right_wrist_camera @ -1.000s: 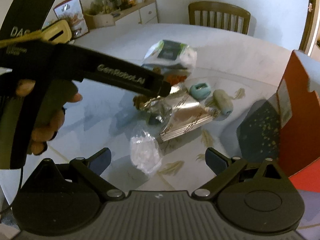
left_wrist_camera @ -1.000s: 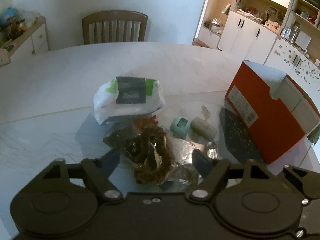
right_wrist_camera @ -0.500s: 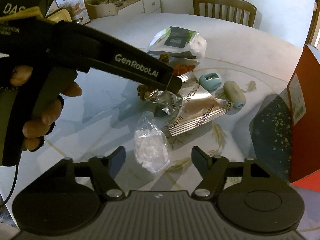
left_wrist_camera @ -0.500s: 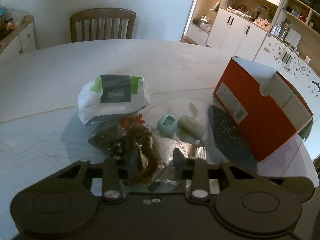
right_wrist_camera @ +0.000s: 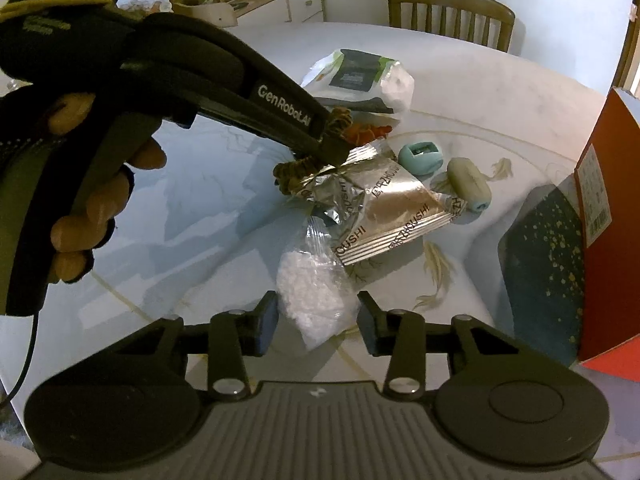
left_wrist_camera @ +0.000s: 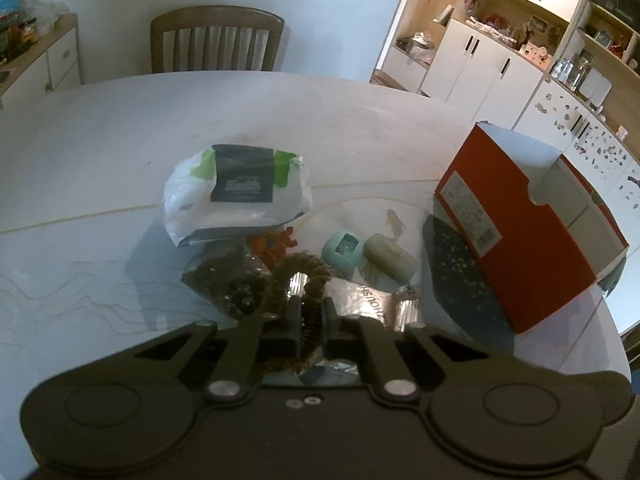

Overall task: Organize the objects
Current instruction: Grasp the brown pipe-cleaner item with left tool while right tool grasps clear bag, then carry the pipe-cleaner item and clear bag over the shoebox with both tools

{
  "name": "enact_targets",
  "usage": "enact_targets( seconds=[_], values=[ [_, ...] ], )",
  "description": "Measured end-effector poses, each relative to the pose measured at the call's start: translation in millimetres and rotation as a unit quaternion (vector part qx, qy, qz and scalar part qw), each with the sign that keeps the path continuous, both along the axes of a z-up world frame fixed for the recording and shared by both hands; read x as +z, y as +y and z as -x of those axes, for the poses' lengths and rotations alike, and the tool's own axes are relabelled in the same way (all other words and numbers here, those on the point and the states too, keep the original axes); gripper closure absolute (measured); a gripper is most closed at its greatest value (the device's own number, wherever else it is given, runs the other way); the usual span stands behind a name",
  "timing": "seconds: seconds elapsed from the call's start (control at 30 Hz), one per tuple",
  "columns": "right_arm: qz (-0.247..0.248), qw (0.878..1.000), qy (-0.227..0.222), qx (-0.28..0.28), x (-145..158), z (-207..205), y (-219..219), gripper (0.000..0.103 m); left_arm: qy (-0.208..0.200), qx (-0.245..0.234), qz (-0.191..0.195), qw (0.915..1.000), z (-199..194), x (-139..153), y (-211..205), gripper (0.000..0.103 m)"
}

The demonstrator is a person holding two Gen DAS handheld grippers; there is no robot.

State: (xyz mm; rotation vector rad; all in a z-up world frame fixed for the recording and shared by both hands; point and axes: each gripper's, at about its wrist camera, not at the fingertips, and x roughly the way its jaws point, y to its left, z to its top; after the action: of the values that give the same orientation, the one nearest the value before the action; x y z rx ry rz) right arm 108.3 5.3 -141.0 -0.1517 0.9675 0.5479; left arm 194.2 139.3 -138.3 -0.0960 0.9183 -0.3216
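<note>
My left gripper (left_wrist_camera: 311, 320) is shut on a brown fuzzy ring (left_wrist_camera: 301, 276) that rests on a silver foil packet (left_wrist_camera: 368, 300); the ring (right_wrist_camera: 298, 168) and packet (right_wrist_camera: 384, 208) also show in the right wrist view, under the left gripper (right_wrist_camera: 328, 148). My right gripper (right_wrist_camera: 316, 320) is partly open, one finger on each side of a clear bag of white powder (right_wrist_camera: 312, 292), apart from it. A white and green wipes pack (left_wrist_camera: 240, 196), a dark bag (left_wrist_camera: 228, 276), an orange toy (left_wrist_camera: 276, 242), a teal case (left_wrist_camera: 342, 248) and a grey-green roll (left_wrist_camera: 390, 258) lie around.
A red shoebox (left_wrist_camera: 524, 220) stands at the right of the round white table (left_wrist_camera: 100, 152), over a dark speckled mat (left_wrist_camera: 456, 268). A wooden chair (left_wrist_camera: 218, 40) is at the far side. White cabinets (left_wrist_camera: 480, 64) stand behind at the right.
My left gripper has closed on the brown ring. My right gripper has moved forward over the powder bag and narrowed its jaws around it.
</note>
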Motion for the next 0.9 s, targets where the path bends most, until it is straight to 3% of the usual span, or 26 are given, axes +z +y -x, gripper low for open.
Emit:
enact_targets(
  seconds=[0.23, 0.53, 0.9],
  values=[
    [-0.008, 1.000, -0.004, 0.011, 11.4, 5.8, -6.6, 0.071, -0.008, 0.001, 0.007, 0.9999, 6.4, 13.0, 0.0, 0.097],
    [-0.037, 0.999, -0.017, -0.006, 46.9, 14.8, -37.6, 0.071, -0.013, 0.006, 0.036, 0.9992, 19.5, 45.6, -0.5, 0.097],
    [-0.060, 0.996, -0.037, -0.053, 98.3, 14.2, -93.8, 0.071, -0.023, -0.019, 0.054, 0.9981, 34.7, 92.4, -43.4, 0.097]
  ],
)
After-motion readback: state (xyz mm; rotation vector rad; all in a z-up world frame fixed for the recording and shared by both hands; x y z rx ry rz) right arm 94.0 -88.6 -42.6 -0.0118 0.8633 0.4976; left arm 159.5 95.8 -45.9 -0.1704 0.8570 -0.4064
